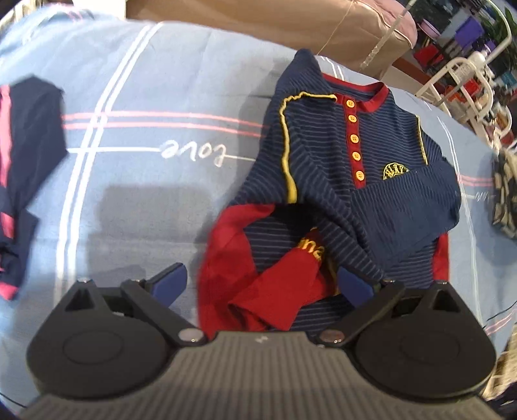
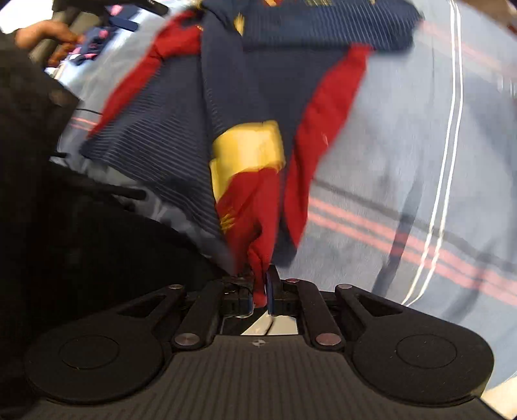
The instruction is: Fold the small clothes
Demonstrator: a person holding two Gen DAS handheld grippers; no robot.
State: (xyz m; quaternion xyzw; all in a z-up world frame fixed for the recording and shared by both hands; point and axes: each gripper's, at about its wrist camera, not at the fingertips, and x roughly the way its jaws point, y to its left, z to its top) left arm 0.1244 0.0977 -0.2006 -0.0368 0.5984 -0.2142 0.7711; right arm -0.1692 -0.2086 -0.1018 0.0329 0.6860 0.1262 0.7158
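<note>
1. The right tool [image 2: 260, 290] was clamped on a bunched red sleeve cuff [image 2: 258, 226] of the striped henley shirt [image 2: 181, 129], fabric pinched between nearly closed pads and pulled taut toward the camera.
2. The left tool [image 1: 261, 284] stood wide apart and held nothing, its blue fingers [image 1: 168, 282] either side of the shirt's crumpled lower part; the far finger was partly hidden by cloth.
3. The shirt [image 1: 339, 155] lay face up on the blue bedsheet [image 1: 145, 177], buttons and red collar showing, one sleeve crossed over the chest and the red hem rucked.
4. Likely handling: light, soft knit, limp, slides easily on the sheet and bunches if dragged. Best gripped at cuffs, hem corners or shoulder seams, a single layer pinched at the edge.
5. Further left on the bed lay a navy and pink garment [image 1: 26, 161]; beyond it, a brown cushion [image 1: 274, 22].
</note>
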